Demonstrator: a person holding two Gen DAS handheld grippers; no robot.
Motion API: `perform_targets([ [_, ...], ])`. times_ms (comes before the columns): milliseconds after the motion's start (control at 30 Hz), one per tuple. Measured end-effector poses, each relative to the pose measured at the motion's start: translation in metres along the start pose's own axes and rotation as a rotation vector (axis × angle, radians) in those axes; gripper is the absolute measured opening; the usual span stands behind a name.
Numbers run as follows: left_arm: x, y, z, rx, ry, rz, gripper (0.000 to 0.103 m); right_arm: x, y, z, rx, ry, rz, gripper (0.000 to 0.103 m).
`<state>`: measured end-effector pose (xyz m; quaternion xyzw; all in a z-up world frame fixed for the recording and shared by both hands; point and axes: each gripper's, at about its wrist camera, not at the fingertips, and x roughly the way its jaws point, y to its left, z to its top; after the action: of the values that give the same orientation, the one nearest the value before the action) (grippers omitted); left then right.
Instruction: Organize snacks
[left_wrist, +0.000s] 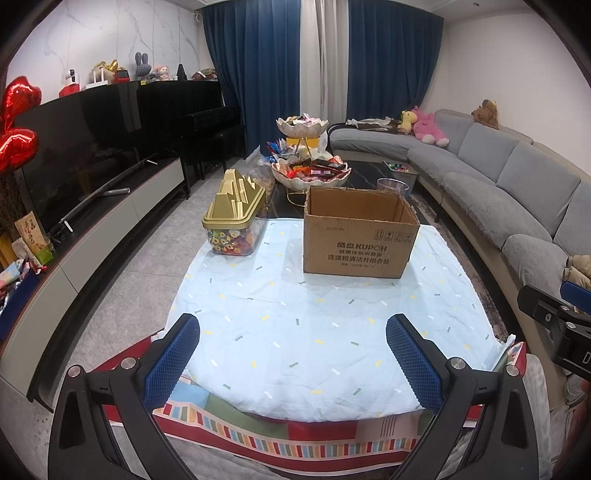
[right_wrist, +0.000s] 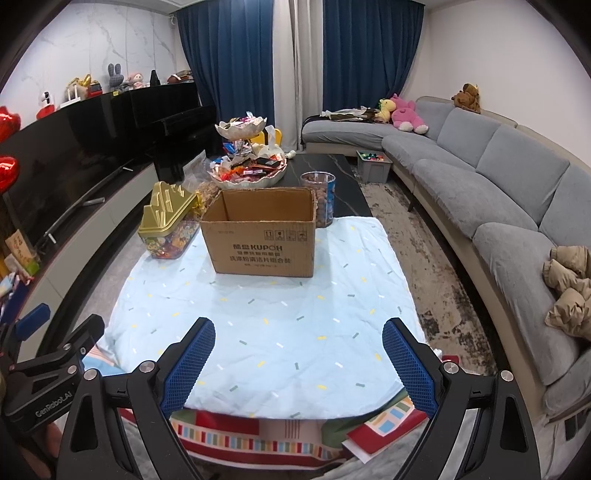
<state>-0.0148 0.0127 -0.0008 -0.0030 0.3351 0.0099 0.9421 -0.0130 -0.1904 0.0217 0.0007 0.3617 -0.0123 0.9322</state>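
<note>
Inside — cardboard box (right_wrist: 258, 236) bare; candy jar (right_wrist: 168, 236) full

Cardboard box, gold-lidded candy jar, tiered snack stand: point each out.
cardboard box (right_wrist: 264, 243): right wrist view, printed front face.
gold-lidded candy jar (left_wrist: 236, 201): left wrist view, gold lid.
tiered snack stand (left_wrist: 308, 177): left wrist view, lower bowl's rim.

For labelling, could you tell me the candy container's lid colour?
Gold lid, clearest in the left wrist view.
</note>
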Motion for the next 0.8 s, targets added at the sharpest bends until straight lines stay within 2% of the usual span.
perform_targets([
  [800,0.0045,-0.0043,-0.0056,0.004,0.008,-0.003,0.103,0.0033,-0.0002,-0.0039,0.002,0.006,0.000,0.093],
])
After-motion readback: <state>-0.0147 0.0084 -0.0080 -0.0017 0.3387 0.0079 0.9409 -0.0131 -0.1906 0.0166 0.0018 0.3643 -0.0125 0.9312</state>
